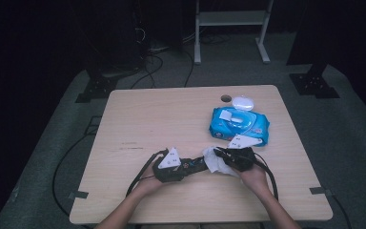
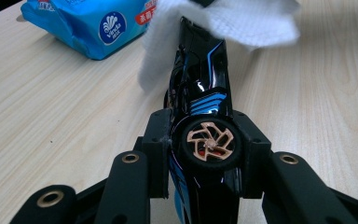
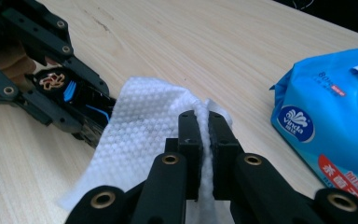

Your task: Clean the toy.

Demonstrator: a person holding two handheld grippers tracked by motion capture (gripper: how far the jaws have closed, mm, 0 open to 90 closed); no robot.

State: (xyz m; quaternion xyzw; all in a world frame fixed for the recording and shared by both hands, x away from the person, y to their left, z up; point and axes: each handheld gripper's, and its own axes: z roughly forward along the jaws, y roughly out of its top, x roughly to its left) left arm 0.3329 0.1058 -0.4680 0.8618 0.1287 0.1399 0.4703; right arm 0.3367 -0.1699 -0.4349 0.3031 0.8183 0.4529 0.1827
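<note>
The toy car [image 2: 200, 93] is glossy black plastic with blue stripes and a copper-coloured spoked wheel, long and narrow in shape; the wet wipe [image 3: 144, 126] is white, soft and dimpled, draped in loose folds over the car's far end; the wipe pack [image 1: 238, 125] is shiny blue film, pillowy, with a white oval lid flipped open at its far side; the table [image 1: 147, 119] is pale wood grain, smooth, with rounded corners and a small round hole near its far edge; car and wipe sit near the middle of the near edge, the pack just beyond them to the right; the left half and the far left of the tabletop lie bare, leaving wide room there; the left gripper [image 2: 205, 154] is clamped on the car, its pads pressing both flanks at the wheel; the right gripper [image 3: 204, 135] is pinched tight on a fold of the wipe, jaws almost meeting, holding it against the car
</note>
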